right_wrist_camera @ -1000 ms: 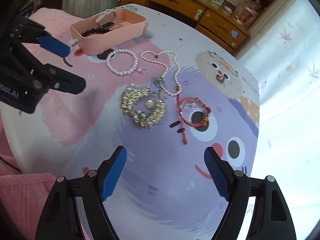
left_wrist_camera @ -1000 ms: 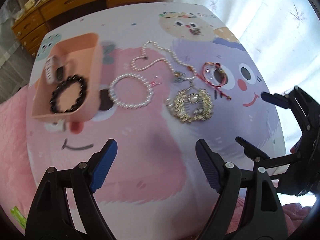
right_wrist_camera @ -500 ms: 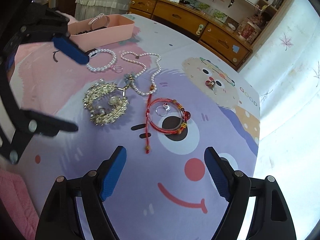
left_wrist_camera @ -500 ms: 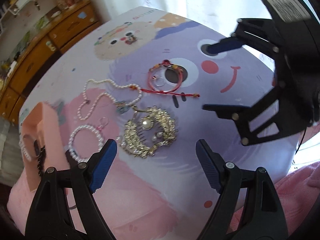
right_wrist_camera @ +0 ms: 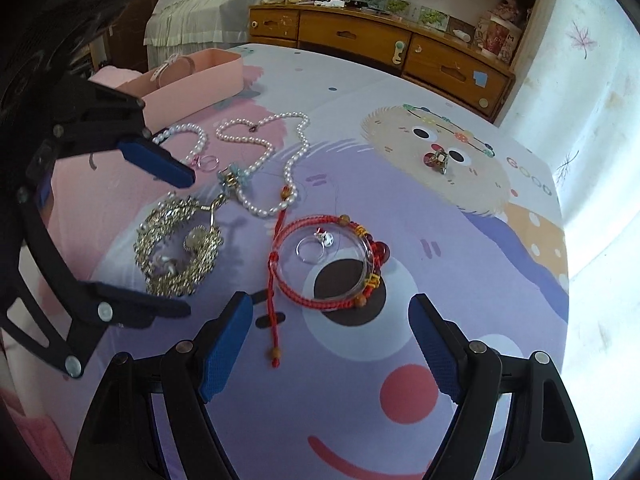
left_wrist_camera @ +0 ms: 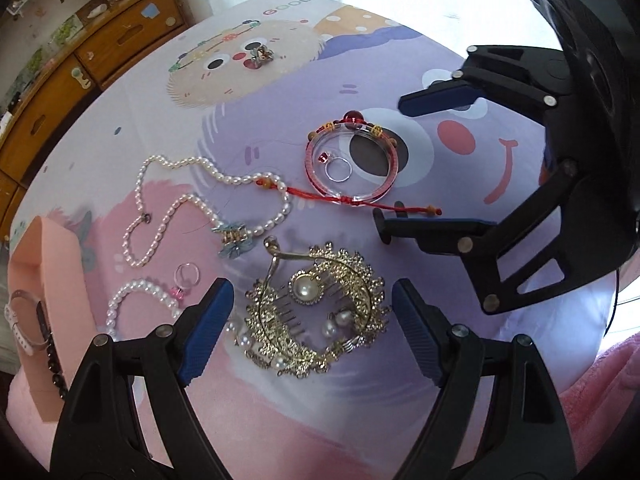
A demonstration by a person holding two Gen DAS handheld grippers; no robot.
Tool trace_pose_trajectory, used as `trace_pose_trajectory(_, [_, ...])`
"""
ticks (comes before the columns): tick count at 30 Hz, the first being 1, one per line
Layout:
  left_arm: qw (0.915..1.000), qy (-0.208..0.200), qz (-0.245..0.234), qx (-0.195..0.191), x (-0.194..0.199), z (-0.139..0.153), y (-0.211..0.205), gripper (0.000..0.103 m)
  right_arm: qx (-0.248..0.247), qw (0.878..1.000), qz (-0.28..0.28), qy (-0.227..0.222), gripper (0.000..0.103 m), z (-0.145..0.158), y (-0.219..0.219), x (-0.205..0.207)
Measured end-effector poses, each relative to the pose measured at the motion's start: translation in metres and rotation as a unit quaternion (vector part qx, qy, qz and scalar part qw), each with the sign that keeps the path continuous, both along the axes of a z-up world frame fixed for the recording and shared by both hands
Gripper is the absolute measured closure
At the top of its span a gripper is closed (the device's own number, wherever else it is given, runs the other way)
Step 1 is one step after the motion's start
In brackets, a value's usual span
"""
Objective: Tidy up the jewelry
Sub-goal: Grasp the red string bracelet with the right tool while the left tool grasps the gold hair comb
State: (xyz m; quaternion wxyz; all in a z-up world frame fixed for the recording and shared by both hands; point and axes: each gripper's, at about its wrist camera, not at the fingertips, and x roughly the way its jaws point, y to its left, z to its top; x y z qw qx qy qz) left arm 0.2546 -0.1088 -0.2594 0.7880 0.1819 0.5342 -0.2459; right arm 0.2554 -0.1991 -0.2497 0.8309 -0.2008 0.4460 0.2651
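Picking stage: left gripper [left_wrist_camera: 308,328] spread wide, empty, straddling the gold comb [left_wrist_camera: 316,312] mid-table; right gripper [right_wrist_camera: 330,344] likewise wide and empty, short of the red bracelet [right_wrist_camera: 324,260]. Pink tray [right_wrist_camera: 192,76] at the far left edge. Next, probably: lower, close, carry to tray.

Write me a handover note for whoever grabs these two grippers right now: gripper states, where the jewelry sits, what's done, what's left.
Left gripper: open, empty, poised over the gold hair comb.
Right gripper: open, empty, pointed at the red cord bracelet, which has a silver ring lying inside its loop.
Done: a black bead bracelet and a white watch are already in the pink tray.
Left on the tablecloth: comb, red bracelet, silver ring, pearl necklace, pearl bracelet, pink ring, and a small charm far off on the cartoon face.
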Motion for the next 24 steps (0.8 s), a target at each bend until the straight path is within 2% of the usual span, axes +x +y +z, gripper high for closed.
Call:
trace_pose_trajectory(8, [0.9995, 0.012, 0.007, -0.028, 0.009, -0.005, 0.005, 0.023, 0.030, 0.999, -0.003, 0.022, 0.022, -0.005, 0.004, 0.023])
trace_pose_trajectory(12, [0.9995, 0.007, 0.005, -0.030, 0.005, -0.003, 0.005, 0.030, 0.032, 0.999, 0.011, 0.018, 0.040, -0.003, 0.008, 0.020])
trace_pose_trajectory(19, [0.9994, 0.016, 0.020, -0.024, 0.007, -0.002, 0.004, 0.032, 0.031, 0.999, 0.008, 0.024, 0.042, -0.003, 0.010, 0.021])
trace_pose_trajectory(20, [0.9994, 0.014, 0.021, -0.024, 0.006, 0.000, 0.003, 0.037, 0.031, 0.999, 0.008, 0.027, 0.042, -0.003, 0.009, 0.021])
trace_pose_trajectory(24, [0.9994, 0.017, 0.029, -0.012, 0.005, 0.004, 0.001, 0.037, 0.031, 0.999, 0.010, 0.034, 0.042, -0.001, 0.007, 0.019])
